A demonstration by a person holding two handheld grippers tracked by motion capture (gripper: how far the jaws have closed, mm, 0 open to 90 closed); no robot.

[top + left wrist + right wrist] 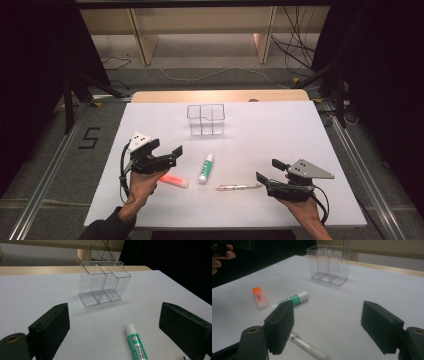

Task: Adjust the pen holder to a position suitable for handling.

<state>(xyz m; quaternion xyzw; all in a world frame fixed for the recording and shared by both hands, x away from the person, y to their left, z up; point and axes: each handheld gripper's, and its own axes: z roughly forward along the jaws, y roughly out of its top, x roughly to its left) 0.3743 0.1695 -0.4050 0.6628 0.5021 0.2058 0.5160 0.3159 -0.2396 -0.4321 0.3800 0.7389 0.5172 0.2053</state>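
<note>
So the high view sits above my side of the tabletop (280, 125), looking forward and down from fairly far off, whole surface in frame. My left gripper view rides low and close over the tabletop, looking out between my jaws at the clear divided organizer (103, 283) and the green glue stick (136, 343). My right gripper view is just as low, angled across from the other side. All three share the organizer and glue stick.
</note>
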